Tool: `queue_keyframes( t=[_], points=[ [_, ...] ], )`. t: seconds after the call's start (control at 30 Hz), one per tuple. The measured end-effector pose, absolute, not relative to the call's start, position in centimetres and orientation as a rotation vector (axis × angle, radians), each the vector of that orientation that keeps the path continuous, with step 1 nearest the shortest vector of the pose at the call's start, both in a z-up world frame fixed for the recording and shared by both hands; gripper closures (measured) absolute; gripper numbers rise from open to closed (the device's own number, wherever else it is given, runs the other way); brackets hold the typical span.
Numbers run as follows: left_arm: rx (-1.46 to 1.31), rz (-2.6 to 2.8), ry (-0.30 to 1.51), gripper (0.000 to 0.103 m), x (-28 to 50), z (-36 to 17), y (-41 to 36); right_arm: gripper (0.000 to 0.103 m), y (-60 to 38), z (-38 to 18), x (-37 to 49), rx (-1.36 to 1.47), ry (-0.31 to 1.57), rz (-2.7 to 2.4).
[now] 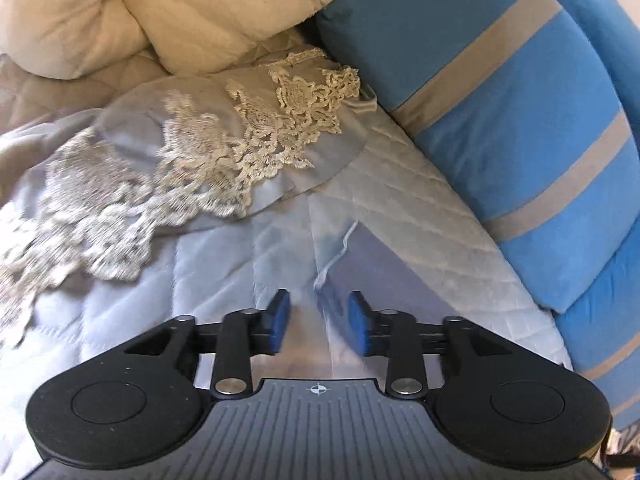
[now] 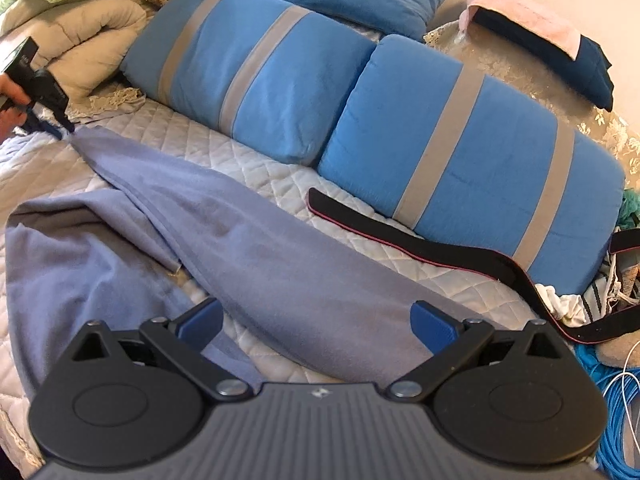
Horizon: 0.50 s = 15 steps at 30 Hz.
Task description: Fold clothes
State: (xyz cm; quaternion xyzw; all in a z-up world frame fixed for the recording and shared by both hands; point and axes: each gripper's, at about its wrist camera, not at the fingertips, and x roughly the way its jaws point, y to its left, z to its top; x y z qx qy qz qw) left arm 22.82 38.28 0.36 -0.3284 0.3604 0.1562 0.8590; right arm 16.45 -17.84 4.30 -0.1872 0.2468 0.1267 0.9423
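A lavender-grey garment (image 2: pixel 260 248) lies spread and rumpled on the white quilted bed (image 2: pixel 280 184), running from the far left down to the near centre. My right gripper (image 2: pixel 316 320) hangs just above its near part, open wide, with nothing between the fingers. In the left wrist view, my left gripper (image 1: pixel 318 320) stands partly open, and the garment's far corner (image 1: pixel 372 264) and its edge reach in between the blue pads (image 1: pixel 282 320). From the right wrist view the left gripper (image 2: pixel 60 120) sits at that tip of the garment, held by a hand (image 2: pixel 8 96).
Two blue pillows with grey stripes (image 2: pixel 460 152) line the far side of the bed. A black strap with a red edge (image 2: pixel 440 252) lies beside the garment. A lace-trimmed cover (image 1: pixel 224 148) and a cream duvet (image 1: pixel 120 12) lie to the left. Blue cable (image 2: pixel 616 408) sits at right.
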Motion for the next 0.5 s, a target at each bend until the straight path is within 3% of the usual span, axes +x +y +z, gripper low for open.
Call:
queue_keyframes(
  t=[0.07, 0.3, 0.5],
  points=[
    [-0.633, 0.318, 0.768, 0.061, 21.9, 1.0, 36.5, 0.000, -17.9, 4.4, 16.4, -0.370, 0.506, 0.257],
    [-0.367, -0.062, 0.874, 0.060, 20.2, 3.1, 24.6, 0.000, -17.7, 4.5, 16.5, -0.357, 0.508, 0.236],
    [0.205, -0.301, 0.757, 0.045, 17.7, 4.6, 11.7, 0.000, -17.6, 3.8, 16.9, -0.372, 0.540, 0.213]
  ],
)
